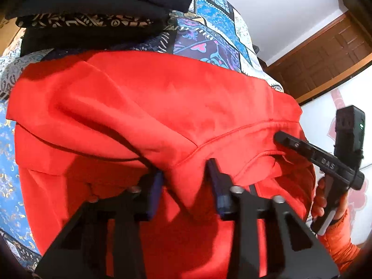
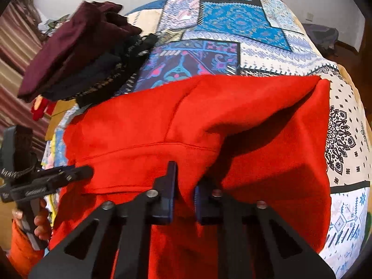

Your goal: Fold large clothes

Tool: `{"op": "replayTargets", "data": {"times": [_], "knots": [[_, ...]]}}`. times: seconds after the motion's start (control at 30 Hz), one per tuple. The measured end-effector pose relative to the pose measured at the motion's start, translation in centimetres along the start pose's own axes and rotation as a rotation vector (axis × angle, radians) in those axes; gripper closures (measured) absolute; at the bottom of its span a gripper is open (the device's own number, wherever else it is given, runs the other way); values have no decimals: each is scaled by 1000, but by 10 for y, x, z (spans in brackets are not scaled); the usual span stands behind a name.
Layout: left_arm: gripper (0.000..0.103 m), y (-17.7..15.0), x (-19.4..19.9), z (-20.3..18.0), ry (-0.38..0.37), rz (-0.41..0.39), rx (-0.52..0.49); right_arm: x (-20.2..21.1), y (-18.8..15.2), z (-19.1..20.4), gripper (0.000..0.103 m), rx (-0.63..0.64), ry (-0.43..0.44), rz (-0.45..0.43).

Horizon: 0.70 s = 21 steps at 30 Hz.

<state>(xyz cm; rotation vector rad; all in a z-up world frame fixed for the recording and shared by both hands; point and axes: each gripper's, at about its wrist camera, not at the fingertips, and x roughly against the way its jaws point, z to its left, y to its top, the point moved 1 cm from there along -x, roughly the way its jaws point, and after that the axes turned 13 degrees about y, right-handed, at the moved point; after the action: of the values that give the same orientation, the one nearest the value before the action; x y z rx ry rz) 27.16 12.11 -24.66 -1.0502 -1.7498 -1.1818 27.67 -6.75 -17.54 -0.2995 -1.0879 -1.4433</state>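
A large red fleece garment point(image 1: 144, 107) lies partly folded on a patterned bedspread point(image 1: 209, 30); it also fills the right wrist view point(image 2: 209, 121). My left gripper point(image 1: 186, 176) is shut on a fold of its near hem. My right gripper point(image 2: 184, 181) is shut on the hem too, a bunch of red cloth pinched between its blue pads point(image 2: 171, 186). The right gripper point(image 1: 286, 139) also shows at the right of the left wrist view, and the left gripper point(image 2: 76, 174) at the left of the right wrist view.
A stack of folded dark clothes point(image 2: 76, 58) sits on the bed beyond the red garment, also in the left wrist view point(image 1: 93, 16). The bedspread point(image 2: 244, 30) stretches far and right. A wooden door point(image 1: 325, 55) stands at the right.
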Motion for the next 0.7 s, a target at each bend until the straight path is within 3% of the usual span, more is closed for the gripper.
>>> {"op": "replayTargets", "data": {"times": [0.13, 0.3, 0.43, 0.6, 0.7], "knots": [[86, 1, 18, -3, -20, -40, -29, 19, -2, 17, 96, 34, 57, -15], [89, 9, 57, 4, -111, -121, -6, 52, -5, 44, 96, 78, 134, -61], [89, 6, 76, 14, -170, -149, 28, 54, -20, 50, 96, 69, 171, -37], [86, -12, 50, 12, -56, -66, -46, 25, -47, 40, 96, 58, 105, 42], [74, -32, 26, 7, 105, -23, -125, 15, -62, 35, 93, 68, 52, 65]]}}
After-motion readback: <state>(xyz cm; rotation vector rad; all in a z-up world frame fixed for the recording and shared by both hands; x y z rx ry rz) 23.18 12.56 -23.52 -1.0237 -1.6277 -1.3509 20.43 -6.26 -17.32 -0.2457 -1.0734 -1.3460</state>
